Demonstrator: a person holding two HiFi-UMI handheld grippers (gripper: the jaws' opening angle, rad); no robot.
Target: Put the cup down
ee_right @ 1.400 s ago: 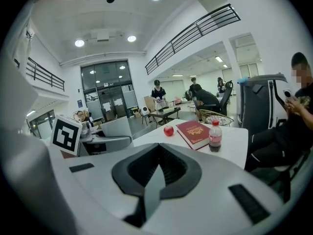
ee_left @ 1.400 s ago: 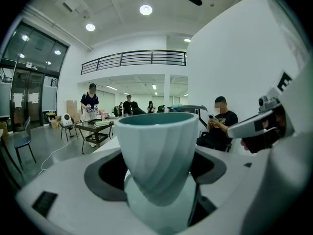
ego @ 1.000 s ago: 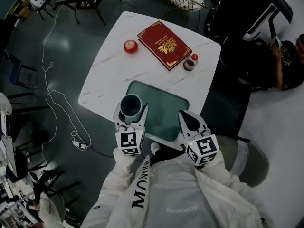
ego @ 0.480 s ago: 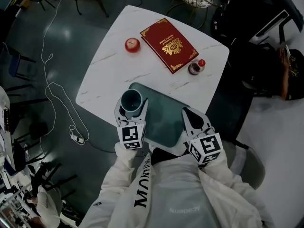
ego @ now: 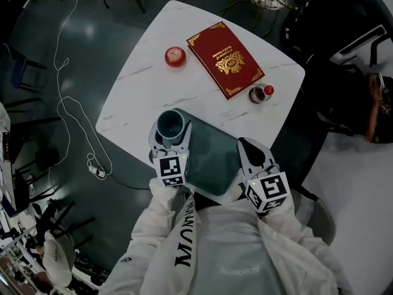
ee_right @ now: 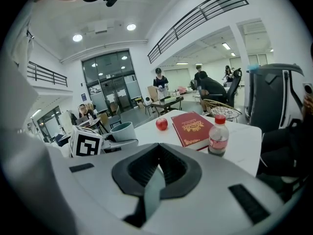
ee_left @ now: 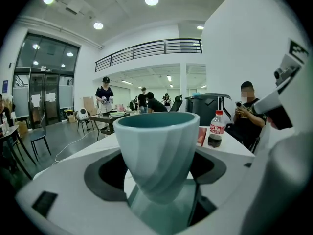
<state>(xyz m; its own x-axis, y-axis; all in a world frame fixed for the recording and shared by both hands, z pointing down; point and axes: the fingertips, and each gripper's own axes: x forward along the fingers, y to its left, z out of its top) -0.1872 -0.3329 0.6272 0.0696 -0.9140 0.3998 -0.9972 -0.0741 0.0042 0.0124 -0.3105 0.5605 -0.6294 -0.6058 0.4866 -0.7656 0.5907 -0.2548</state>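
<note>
A teal ribbed cup sits upright between the jaws of my left gripper, which is shut on it. It hangs at the far left corner of the dark teal mat; I cannot tell whether its base touches. In the left gripper view the cup fills the middle, clamped low by both jaws of the left gripper. My right gripper is shut on nothing over the mat's near right edge. In the right gripper view the right gripper has its jaws together, with the cup to the left.
On the white marble table lie a red book, a red apple and a small cola bottle. A cable trails on the dark floor at left. People sit to the right.
The head view has drifted, so the table sits higher and more turned. My left gripper with the cup has edged forward toward the mat's far left corner. The right gripper has barely moved.
</note>
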